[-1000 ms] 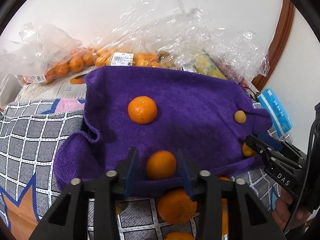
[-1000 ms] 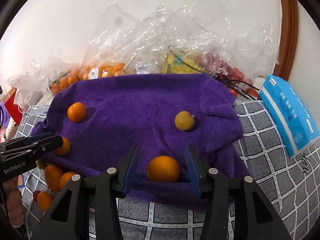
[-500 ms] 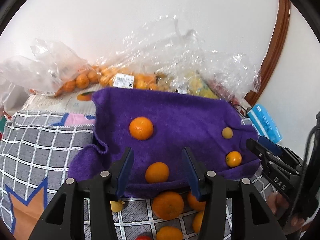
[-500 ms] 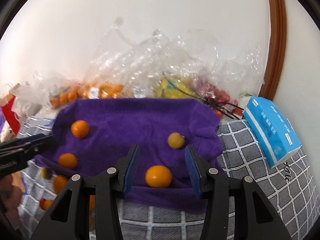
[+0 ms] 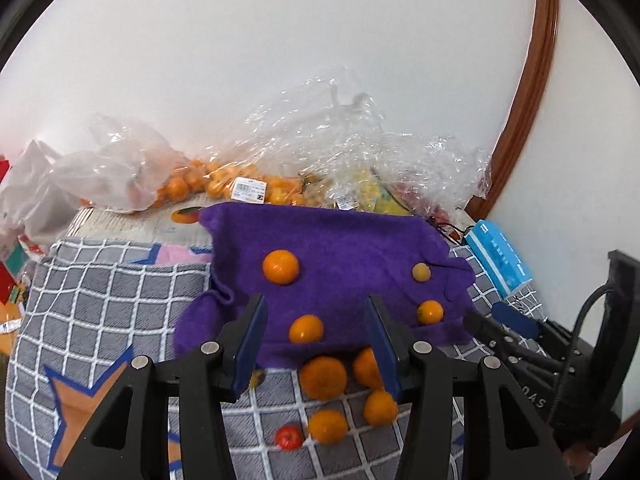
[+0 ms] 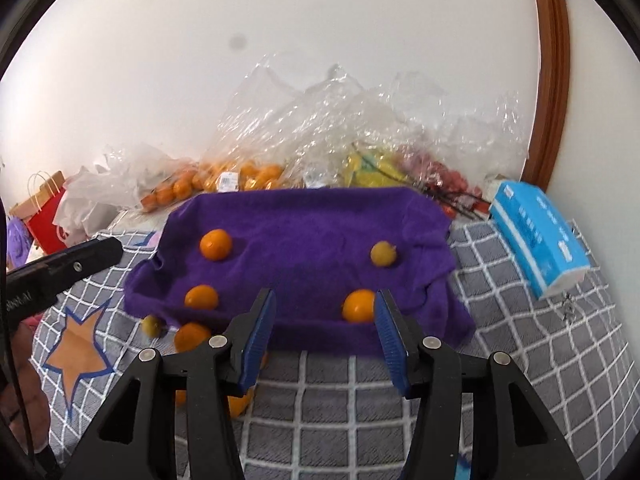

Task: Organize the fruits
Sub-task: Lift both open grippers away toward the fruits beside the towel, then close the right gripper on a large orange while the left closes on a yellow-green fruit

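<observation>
A purple towel (image 5: 340,248) (image 6: 304,232) lies on a grey checked blanket. On the towel rest three oranges (image 5: 280,267) (image 5: 306,329) (image 5: 430,312) and a small yellowish fruit (image 5: 421,272). My left gripper (image 5: 314,320) hovers open above the towel's near edge, holding nothing. Loose oranges (image 5: 323,377) and a small red fruit (image 5: 289,437) lie on the blanket below it. My right gripper (image 6: 324,304) is opening, with nothing between its jaws. An orange (image 6: 358,306) sits on the towel just beyond its right finger.
Clear plastic bags of oranges (image 5: 224,184) and other fruit pile against the white wall behind the towel. A blue tissue pack (image 6: 536,232) lies at the right, a red paper bag (image 6: 44,216) at the far left. A wooden door frame (image 5: 528,92) stands at the right.
Both grippers have drawn back and risen from the towel. The oranges that sat between their fingers stay on the towel. More loose fruit shows in front of the towel.
</observation>
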Available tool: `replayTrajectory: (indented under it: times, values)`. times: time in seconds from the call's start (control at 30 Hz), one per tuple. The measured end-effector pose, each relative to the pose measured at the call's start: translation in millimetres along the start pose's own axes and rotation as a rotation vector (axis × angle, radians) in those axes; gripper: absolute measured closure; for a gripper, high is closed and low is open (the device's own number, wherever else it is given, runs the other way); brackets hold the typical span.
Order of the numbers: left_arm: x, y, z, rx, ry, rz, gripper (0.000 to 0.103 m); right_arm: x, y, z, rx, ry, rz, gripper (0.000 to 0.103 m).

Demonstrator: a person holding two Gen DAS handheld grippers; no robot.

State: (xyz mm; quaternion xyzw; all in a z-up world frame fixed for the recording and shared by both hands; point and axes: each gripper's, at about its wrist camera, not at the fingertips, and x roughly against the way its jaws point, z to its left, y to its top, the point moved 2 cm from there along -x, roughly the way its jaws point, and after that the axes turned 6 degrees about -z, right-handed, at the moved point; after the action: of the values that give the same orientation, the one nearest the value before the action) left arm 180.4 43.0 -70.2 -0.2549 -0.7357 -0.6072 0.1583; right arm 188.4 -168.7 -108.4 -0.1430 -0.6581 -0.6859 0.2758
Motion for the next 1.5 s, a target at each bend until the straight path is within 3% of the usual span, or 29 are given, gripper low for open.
replayTrajectory:
  times: [0.37, 0.7, 0.87, 1.13, 1.27, 1.5]
  values:
    - [32, -20, 36, 0.051, 0.062, 0.000, 0.055, 10, -13, 25, 0.009, 0.049, 0.041, 0.052]
    - [32, -51, 80, 0.118, 0.133, 0.058, 0.055, -6, -51, 48, 0.029, 0.086, 0.118, 0.052]
    - [24, -64, 94, 0.139, 0.134, 0.097, 0.055, -22, -69, 62, 0.059, 0.080, 0.161, 0.063]
    - [9, -74, 99, 0.157, 0.123, 0.137, 0.055, -43, -73, 71, 0.026, 0.111, 0.206, 0.064]
    - [0, -77, 96, 0.152, 0.120, 0.164, 0.055, -52, -79, 71, 0.052, 0.076, 0.230, 0.065]
    - [-10, -78, 83, 0.112, 0.115, 0.185, 0.055, -35, -77, 54, 0.045, 0.078, 0.179, 0.066]
